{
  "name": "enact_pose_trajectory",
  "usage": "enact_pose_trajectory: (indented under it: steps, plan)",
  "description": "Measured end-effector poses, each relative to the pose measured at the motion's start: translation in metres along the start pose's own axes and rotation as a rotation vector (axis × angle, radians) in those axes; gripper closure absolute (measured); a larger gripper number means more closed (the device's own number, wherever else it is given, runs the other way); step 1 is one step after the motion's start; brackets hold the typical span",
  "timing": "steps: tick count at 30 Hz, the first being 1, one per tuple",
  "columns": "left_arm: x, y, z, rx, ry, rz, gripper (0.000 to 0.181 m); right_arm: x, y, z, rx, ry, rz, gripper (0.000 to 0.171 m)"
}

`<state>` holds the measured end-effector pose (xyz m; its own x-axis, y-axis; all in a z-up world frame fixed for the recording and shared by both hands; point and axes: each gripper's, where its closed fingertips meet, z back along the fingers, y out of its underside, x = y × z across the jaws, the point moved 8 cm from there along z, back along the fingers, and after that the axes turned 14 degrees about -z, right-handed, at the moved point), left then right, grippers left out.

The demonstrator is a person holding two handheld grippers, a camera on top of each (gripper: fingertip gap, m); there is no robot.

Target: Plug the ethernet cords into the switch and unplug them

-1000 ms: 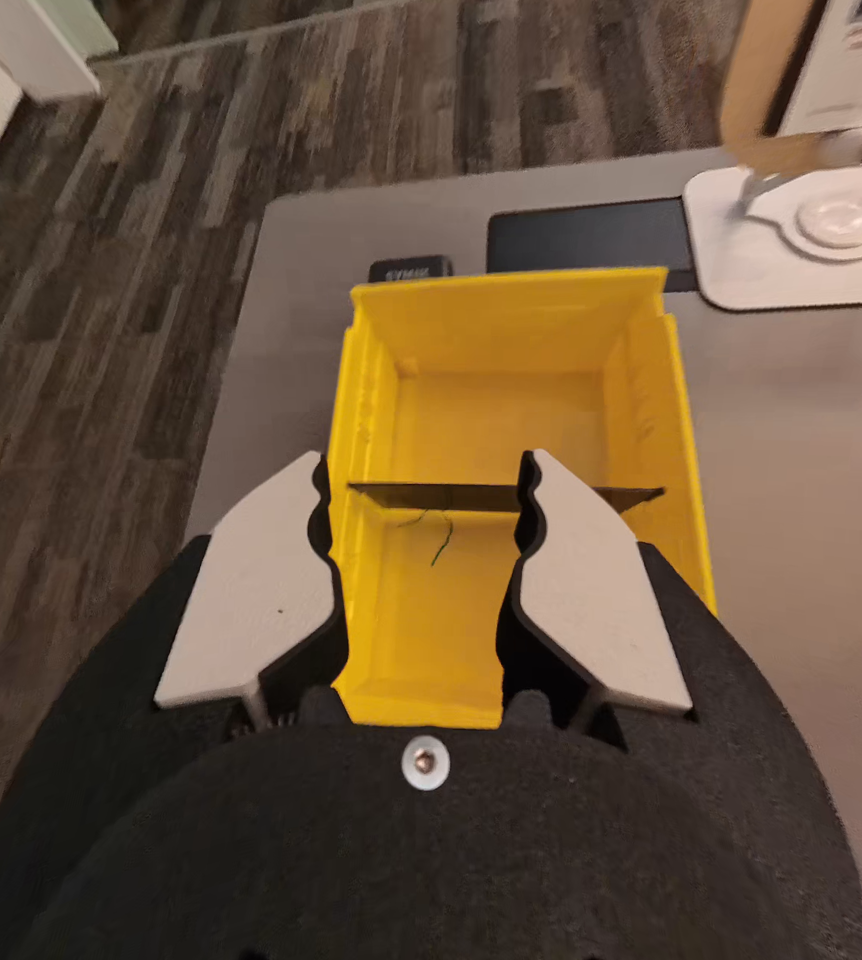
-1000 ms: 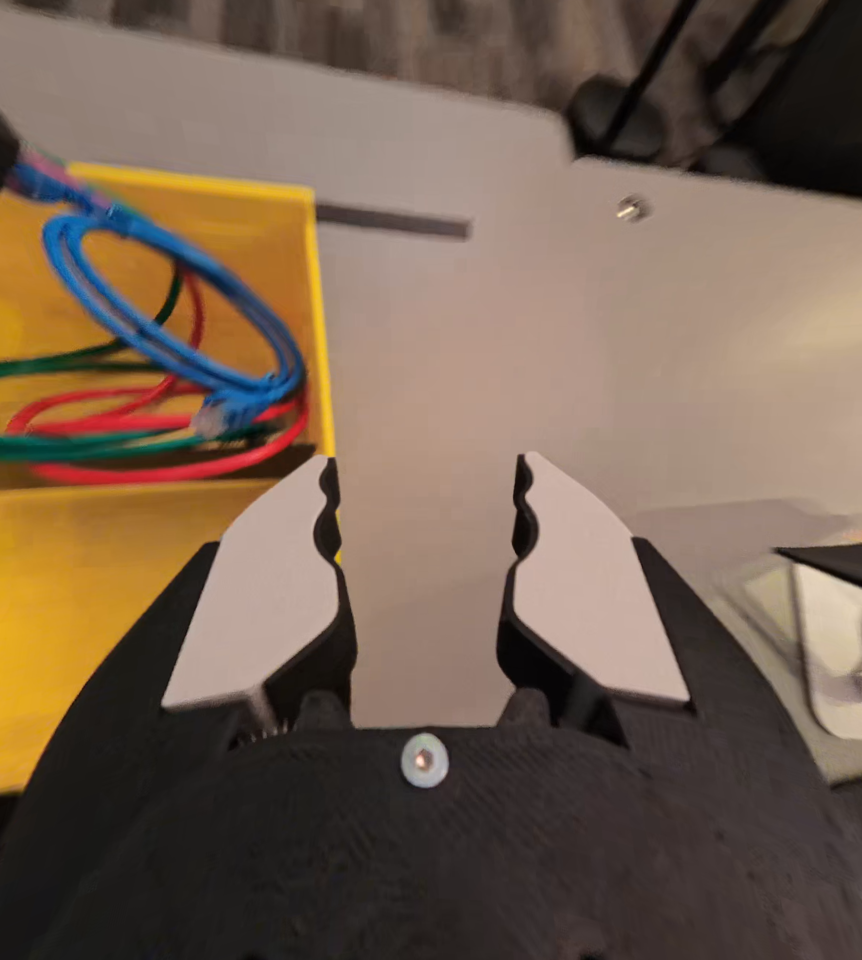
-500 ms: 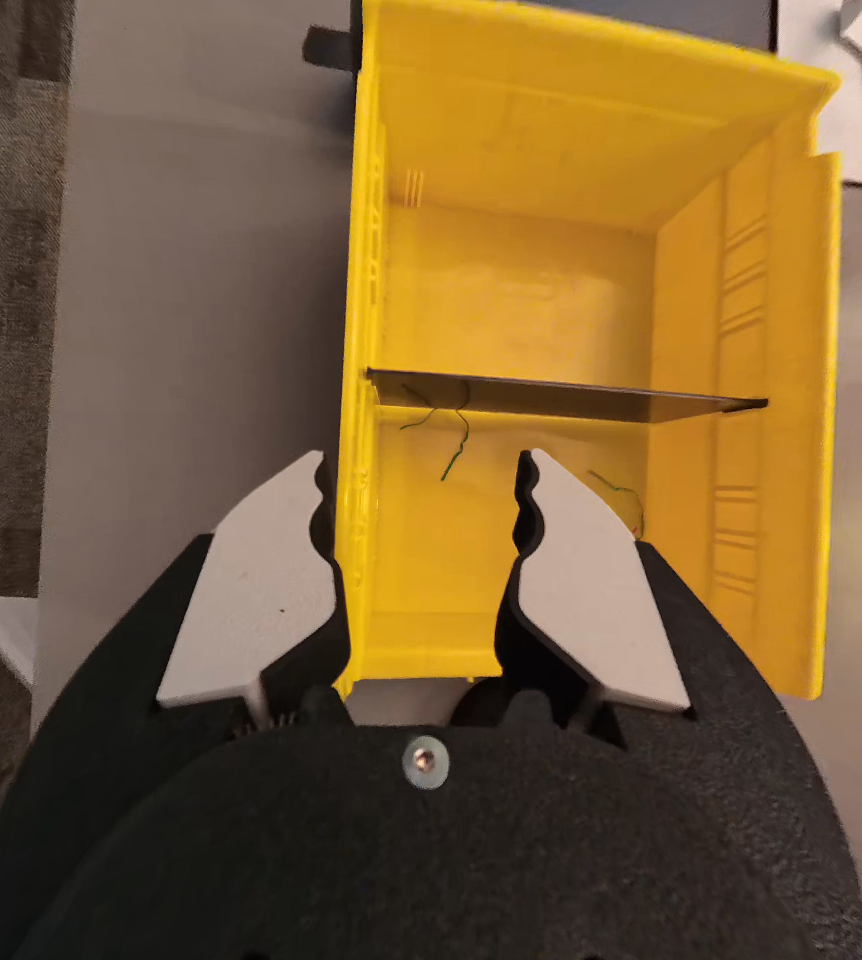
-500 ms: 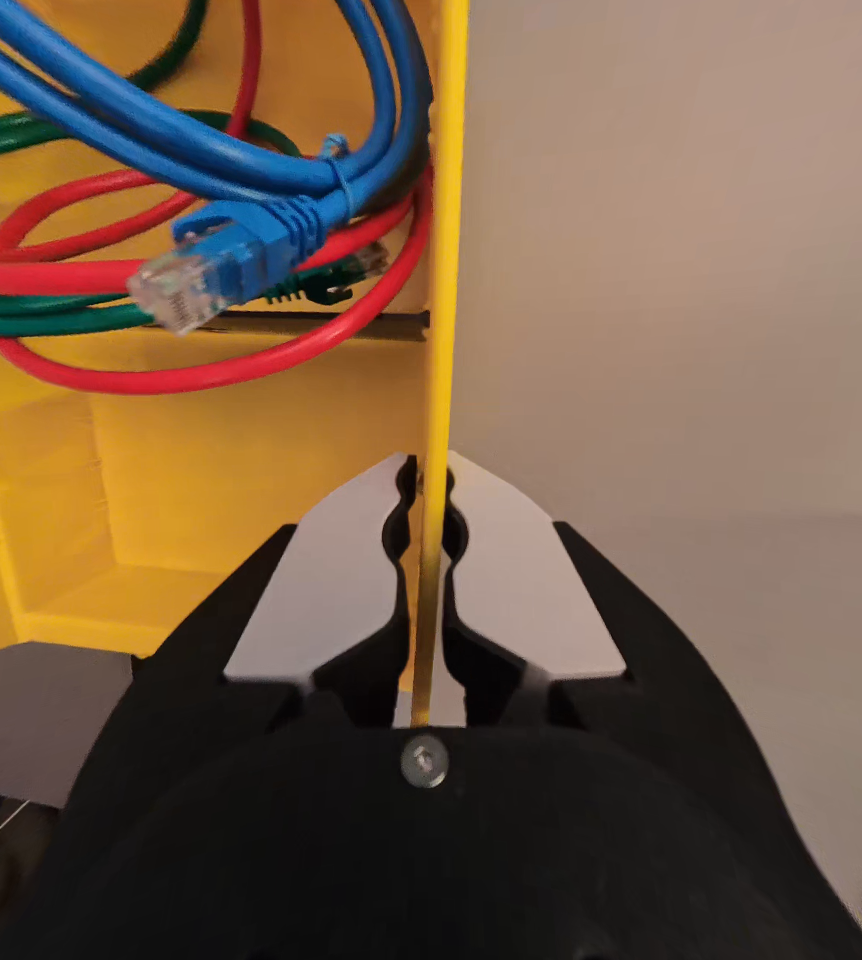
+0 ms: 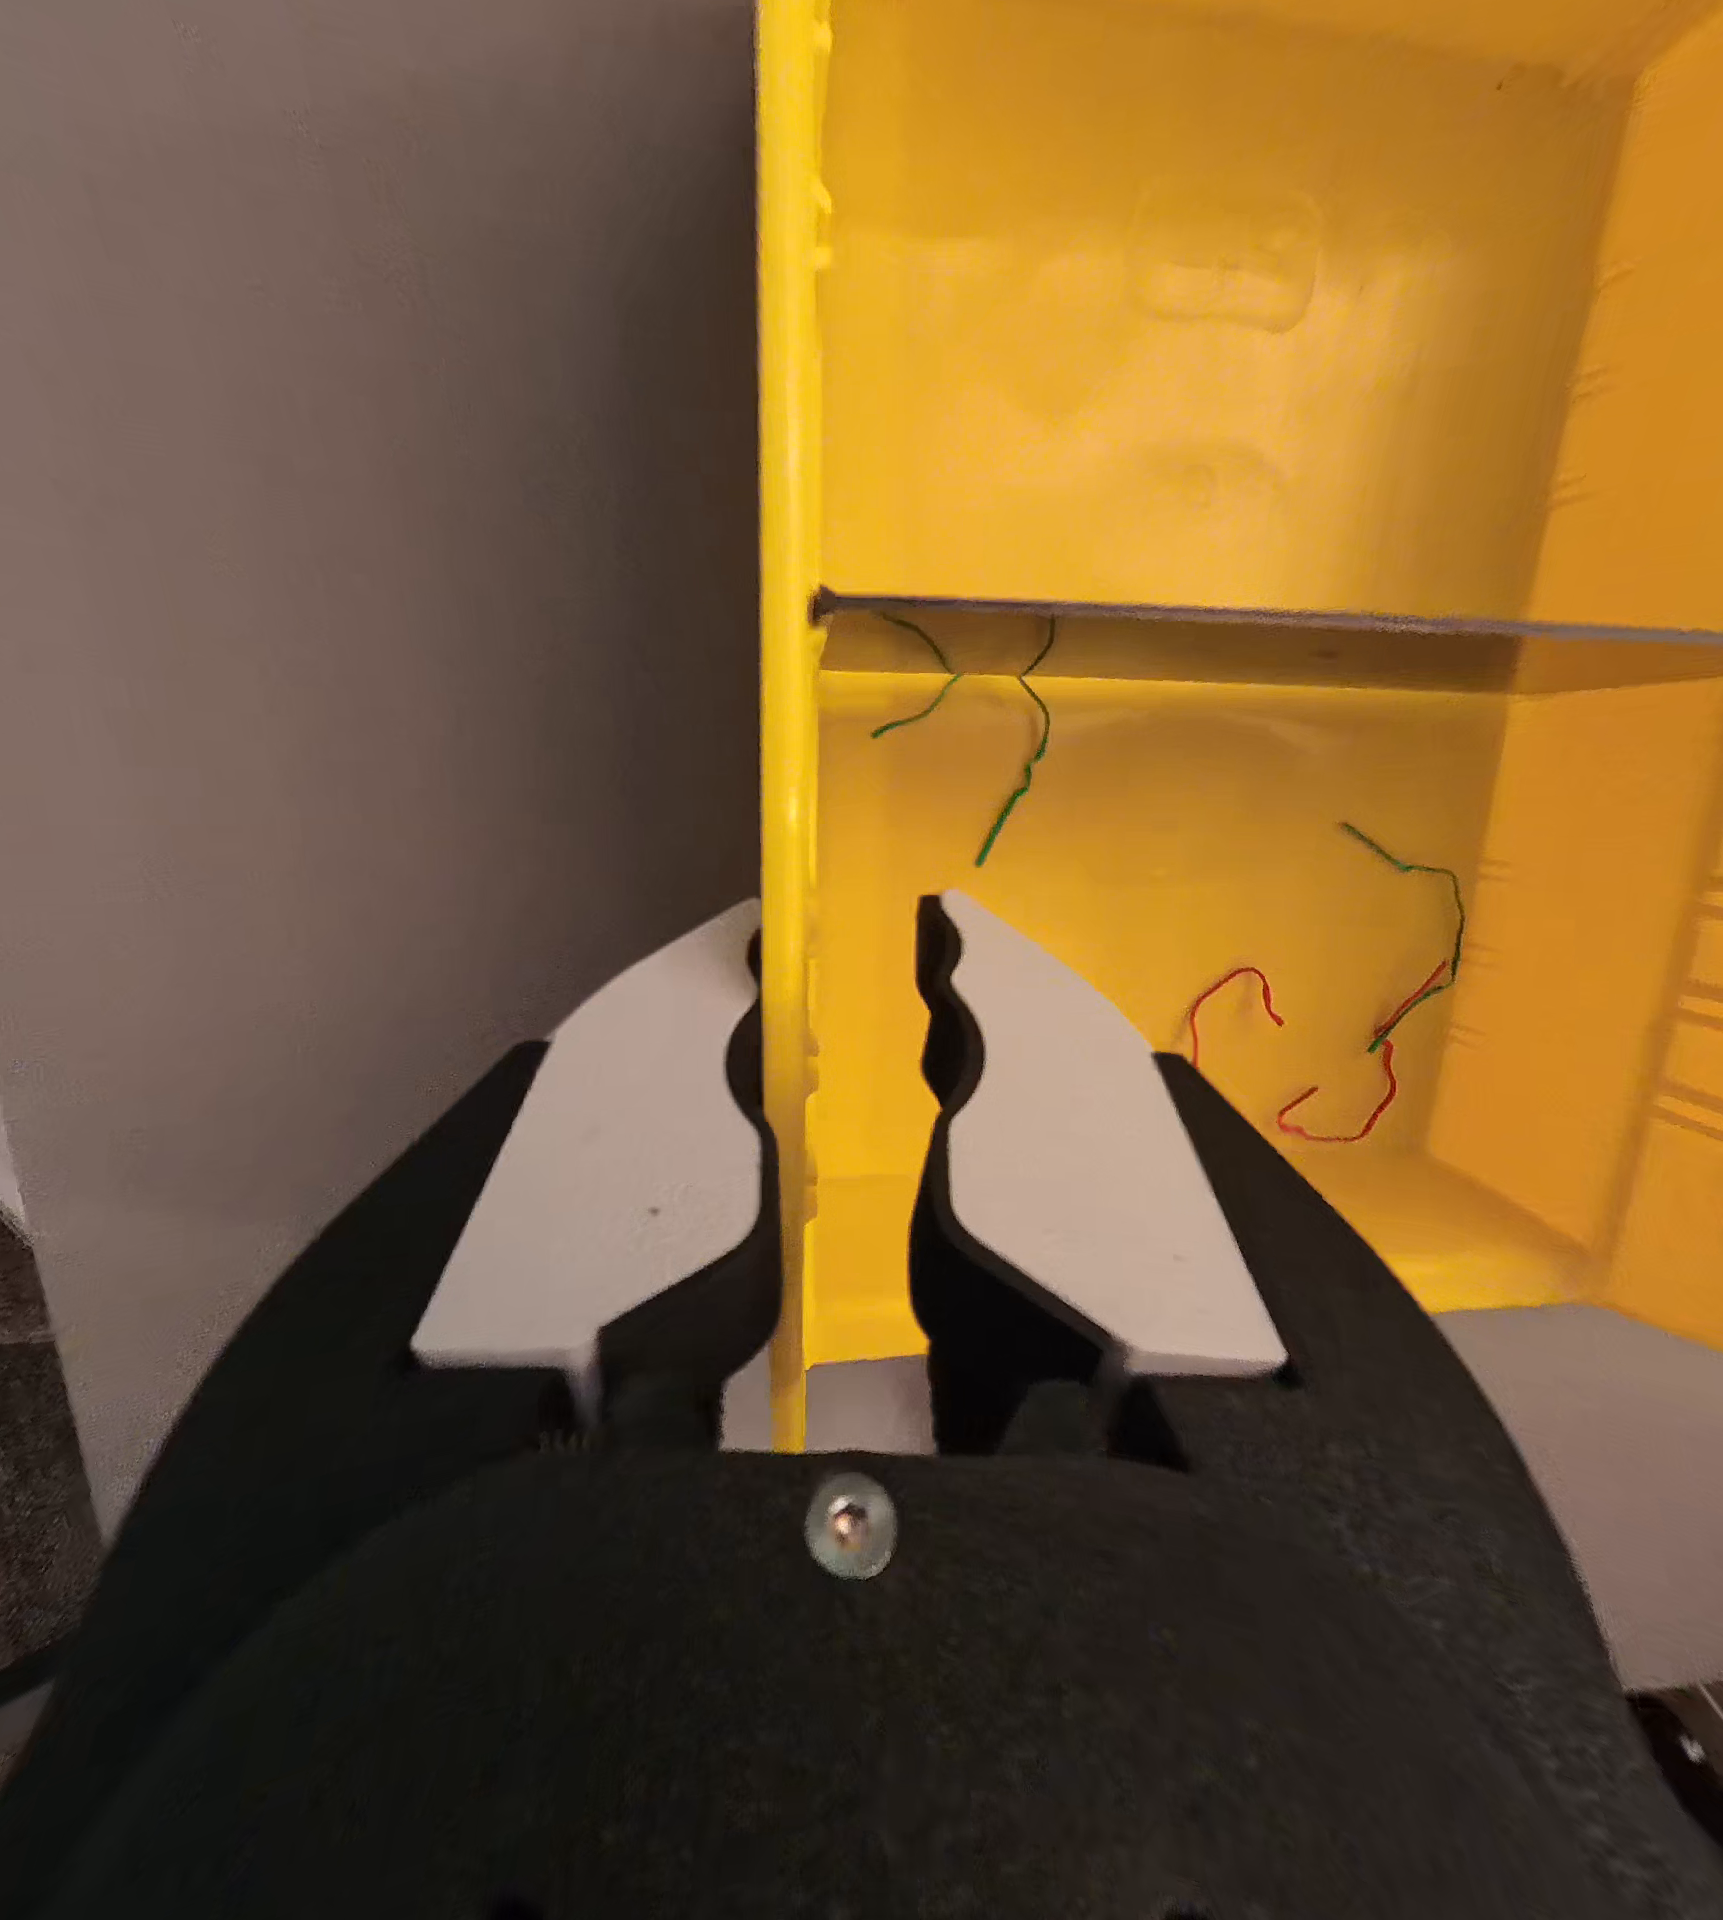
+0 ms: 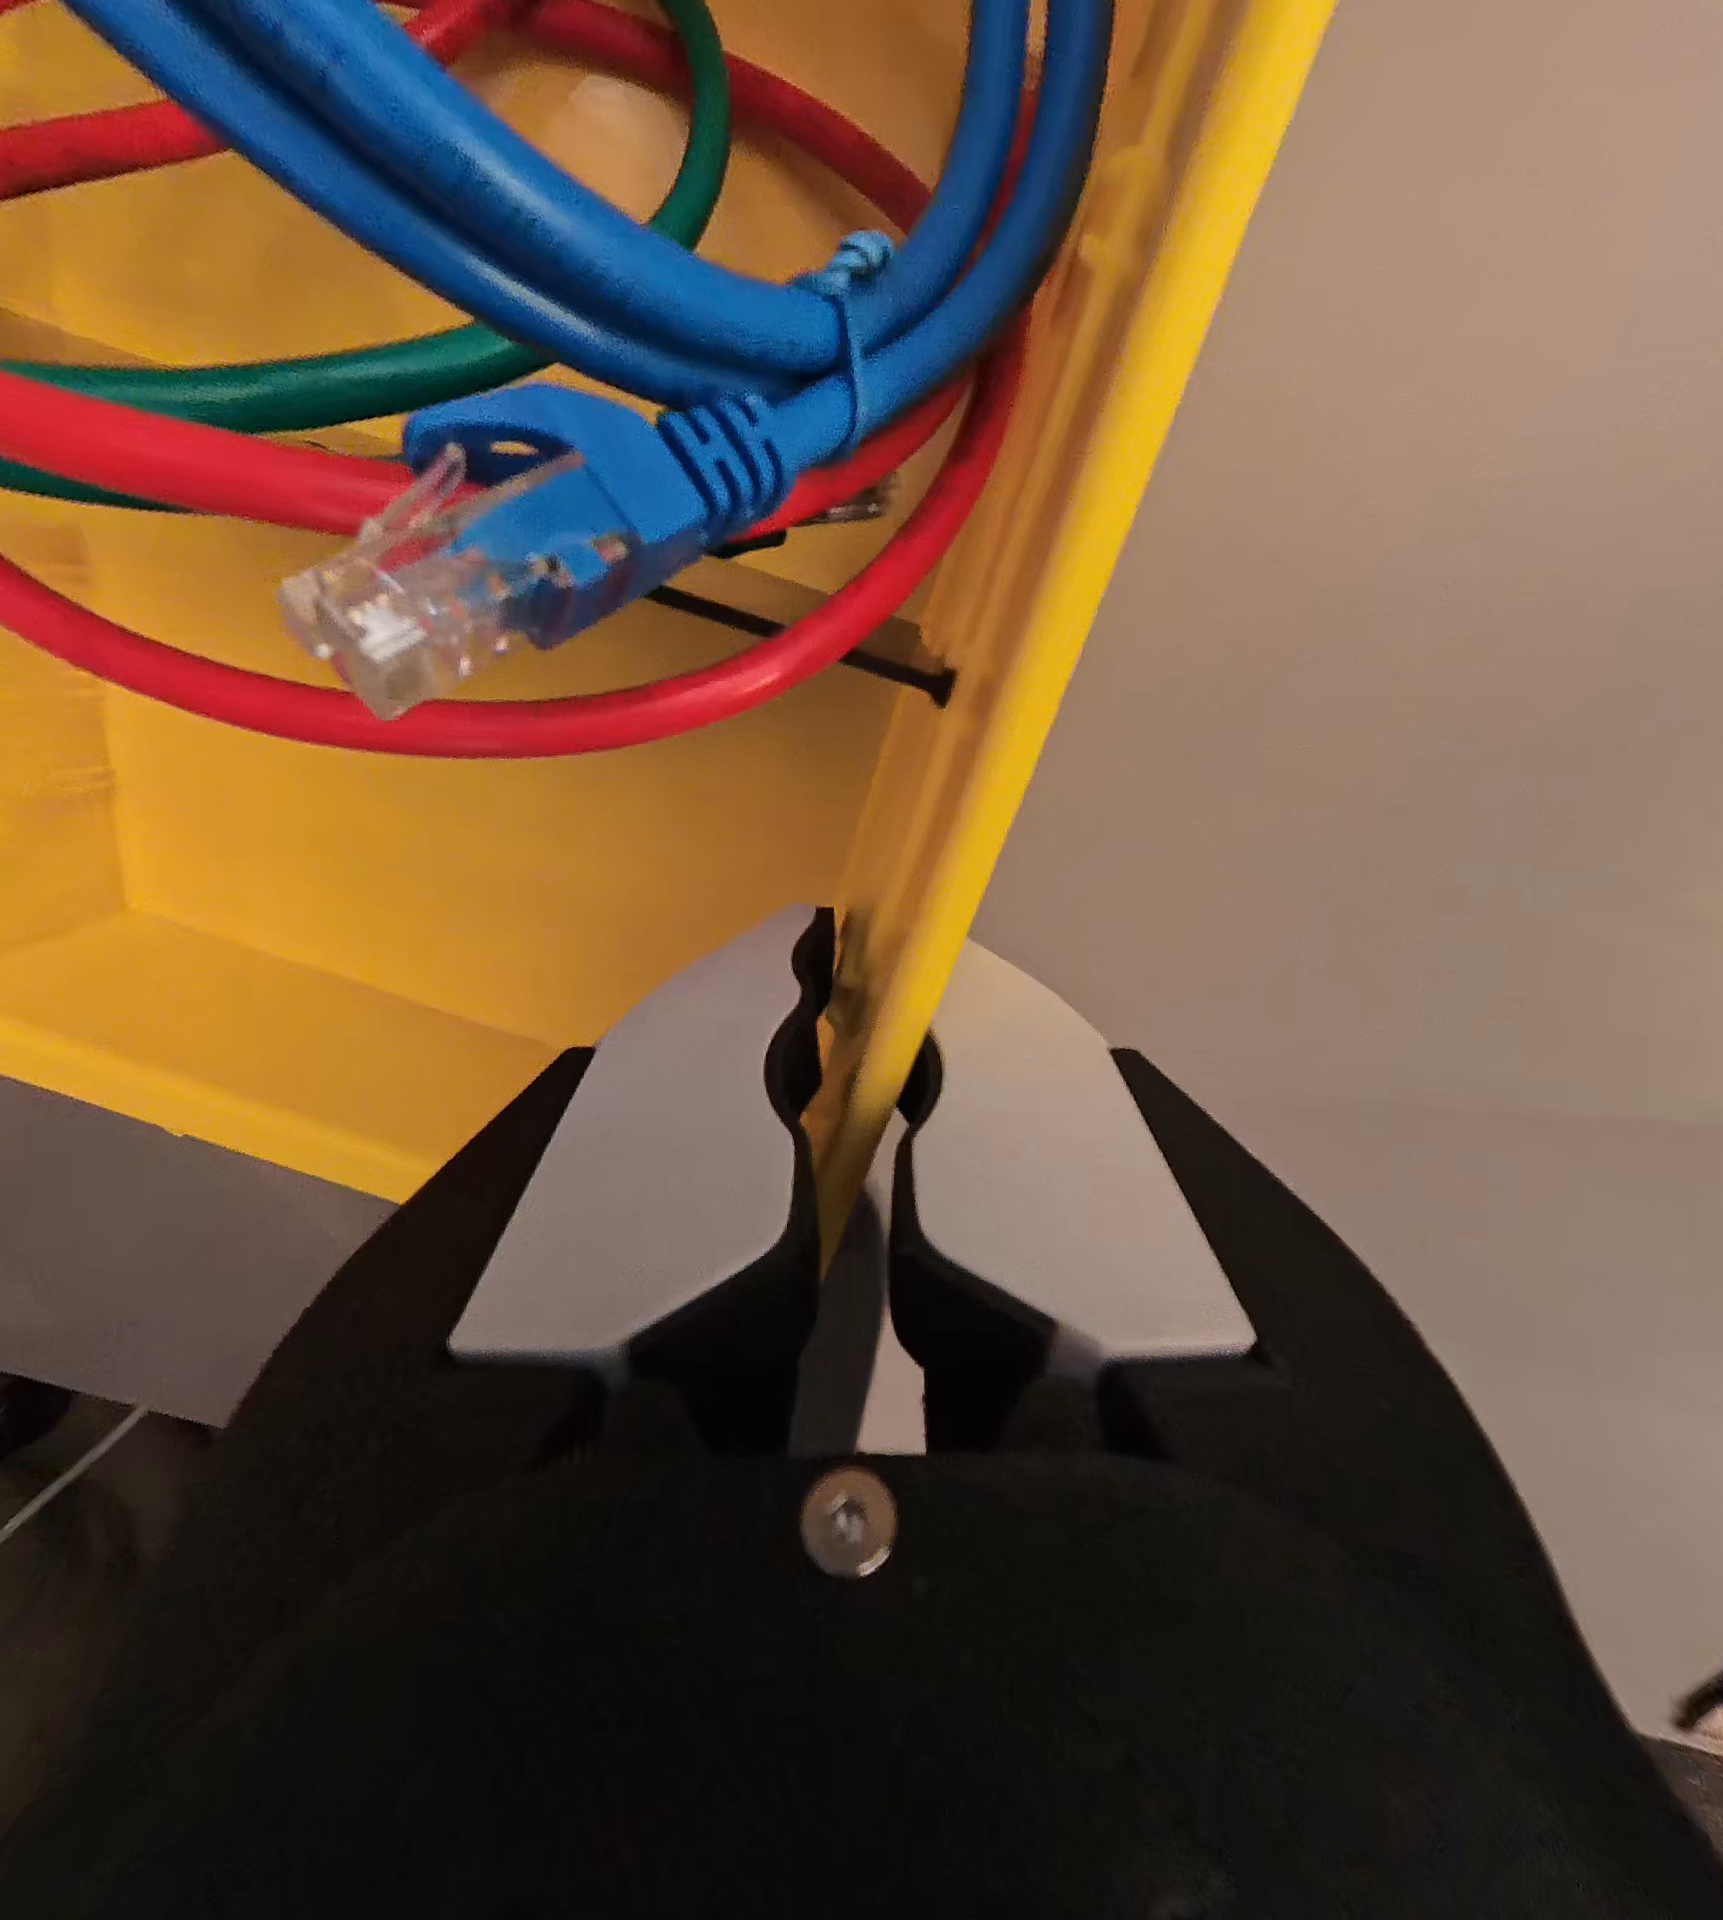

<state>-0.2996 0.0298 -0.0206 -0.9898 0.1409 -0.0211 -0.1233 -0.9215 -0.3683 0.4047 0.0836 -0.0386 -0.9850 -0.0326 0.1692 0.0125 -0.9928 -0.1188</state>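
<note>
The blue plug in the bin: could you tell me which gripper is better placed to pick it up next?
Right, probably. The blue plug lies loose just ahead of the right gripper, though that is shut on the bin wall. The left gripper shows no cords.

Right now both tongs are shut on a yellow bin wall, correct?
Only partly. The right tongs are shut on their yellow bin wall, as the right wrist view shows. The left tongs straddle a yellow bin wall but stand open, per the left wrist view.
</note>
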Motion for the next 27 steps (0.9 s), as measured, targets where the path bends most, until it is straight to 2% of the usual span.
enact_pose_trajectory:
  steps: [3,7,19,22,24,27]
  plan:
    - [-0.001,0.001,-0.005,0.046,-0.025,-0.038,0.167,0.018,0.003,-0.003,0.023,-0.035,-0.022,0.161]
    - [-0.008,0.001,-0.007,0.074,-0.025,-0.108,0.178,0.036,0.004,-0.005,0.036,0.081,0.044,0.162]
    - [-0.053,-0.015,-0.015,0.099,0.048,-0.333,0.176,0.093,0.005,-0.015,0.013,0.08,0.104,0.161]
    - [-0.065,-0.015,-0.017,0.116,0.132,-0.295,0.177,0.102,0.007,-0.017,-0.015,0.111,0.118,0.158]
    - [-0.074,-0.011,-0.024,0.179,0.197,-0.266,0.169,0.107,0.007,-0.018,-0.03,0.116,0.125,0.158]
    - [-0.082,-0.007,-0.032,0.265,0.227,-0.258,0.169,0.112,0.008,-0.019,-0.039,0.083,0.116,0.16]
